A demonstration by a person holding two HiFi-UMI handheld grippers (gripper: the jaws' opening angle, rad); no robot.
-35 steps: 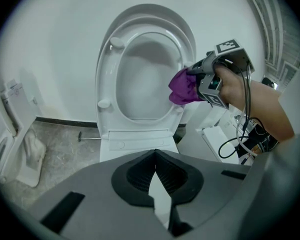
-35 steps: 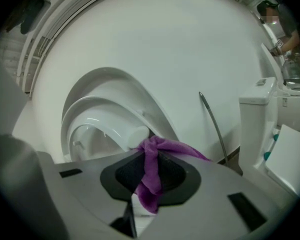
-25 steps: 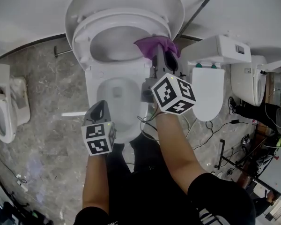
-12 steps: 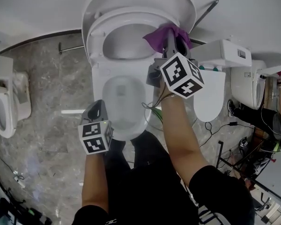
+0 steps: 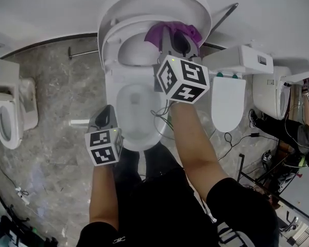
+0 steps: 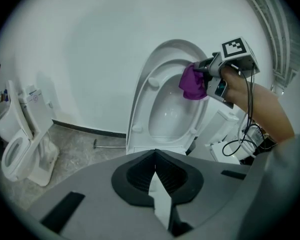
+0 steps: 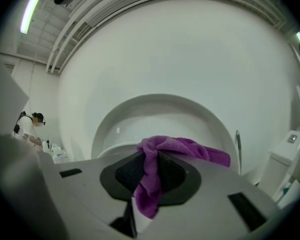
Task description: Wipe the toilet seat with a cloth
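Since a second ago, purple cloth has travelled up the raised toilet seat toward its top right.
Right hand-held gripper is clenched on a bunched fold of it, at the seat's upper rim; left hand-held gripper is clamped empty, low by the bowl. Cloth looks light, soft and limp (its tail flops loose), so a gathered middle fold seems the best hold.

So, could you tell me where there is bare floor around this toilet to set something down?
The widest bare patch is the grey floor left of the toilet, bordered by the wall behind and the second toilet at far left; only a metal rod lies near the wall. The right side is crowded: a white tank, a white lid and a third toilet.
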